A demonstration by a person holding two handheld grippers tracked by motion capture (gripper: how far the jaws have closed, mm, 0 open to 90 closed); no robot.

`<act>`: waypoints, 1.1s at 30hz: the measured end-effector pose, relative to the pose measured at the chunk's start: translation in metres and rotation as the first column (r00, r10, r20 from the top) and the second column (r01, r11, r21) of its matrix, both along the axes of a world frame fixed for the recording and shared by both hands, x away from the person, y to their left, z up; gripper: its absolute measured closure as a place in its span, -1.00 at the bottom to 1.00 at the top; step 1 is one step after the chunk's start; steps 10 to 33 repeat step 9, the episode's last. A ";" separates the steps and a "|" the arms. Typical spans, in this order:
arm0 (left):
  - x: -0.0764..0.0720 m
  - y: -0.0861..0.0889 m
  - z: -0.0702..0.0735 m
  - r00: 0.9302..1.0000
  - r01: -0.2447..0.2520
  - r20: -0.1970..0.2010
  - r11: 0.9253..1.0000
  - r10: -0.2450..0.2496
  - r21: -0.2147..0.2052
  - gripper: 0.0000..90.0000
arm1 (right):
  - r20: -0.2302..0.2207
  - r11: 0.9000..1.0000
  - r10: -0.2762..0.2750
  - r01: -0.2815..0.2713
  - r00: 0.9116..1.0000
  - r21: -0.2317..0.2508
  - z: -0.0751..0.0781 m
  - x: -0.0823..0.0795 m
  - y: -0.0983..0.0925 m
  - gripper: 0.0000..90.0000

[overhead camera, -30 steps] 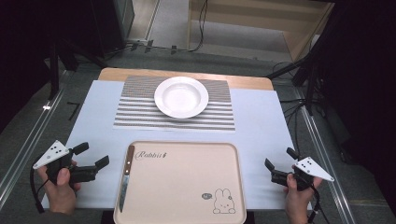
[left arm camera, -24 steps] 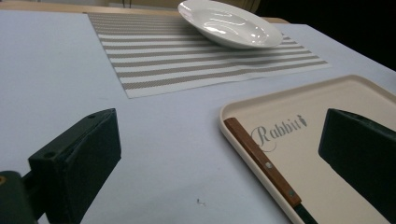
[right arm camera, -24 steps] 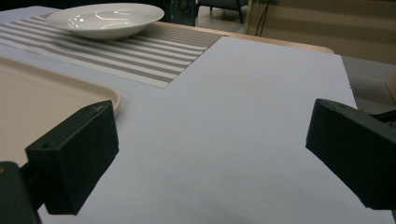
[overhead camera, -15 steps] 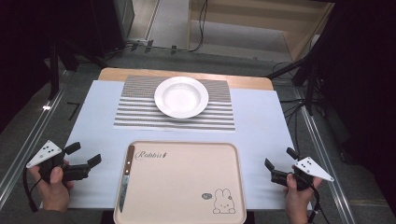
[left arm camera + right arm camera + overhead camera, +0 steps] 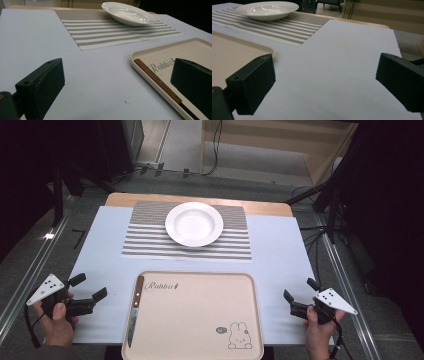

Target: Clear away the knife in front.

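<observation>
A cream tray (image 5: 200,340) printed with a rabbit lies at the table's front middle. Along its left edge rests a knife (image 5: 134,310) with a wooden handle (image 5: 157,80), blade toward the person. A white plate (image 5: 194,223) sits on a striped placemat (image 5: 145,237) at the back. My left gripper (image 5: 89,286) is open, held low at the front left of the table, left of the tray, jaws empty. My right gripper (image 5: 300,290) is open at the front right, beside the tray's right edge, also empty.
A pale blue sheet (image 5: 280,255) covers the table (image 5: 260,208), whose wooden far edge shows behind the placemat. Metal rails (image 5: 30,270) run along both sides. Cables (image 5: 320,232) trail on the floor at the right.
My left gripper has drifted left and toward the table's front left edge. The right gripper has stayed where it was.
</observation>
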State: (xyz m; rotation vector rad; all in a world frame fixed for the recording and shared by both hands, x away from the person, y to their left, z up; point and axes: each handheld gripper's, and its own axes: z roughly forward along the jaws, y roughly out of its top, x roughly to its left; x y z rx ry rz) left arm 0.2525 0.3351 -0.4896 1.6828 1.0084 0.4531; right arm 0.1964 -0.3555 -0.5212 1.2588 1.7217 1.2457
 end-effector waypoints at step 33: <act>0.001 0.003 -0.001 1.000 0.001 -0.001 1.000 -0.001 -0.030 -1.00 | -0.001 1.000 -0.012 0.012 1.000 -0.003 0.000 0.000 0.000 -0.98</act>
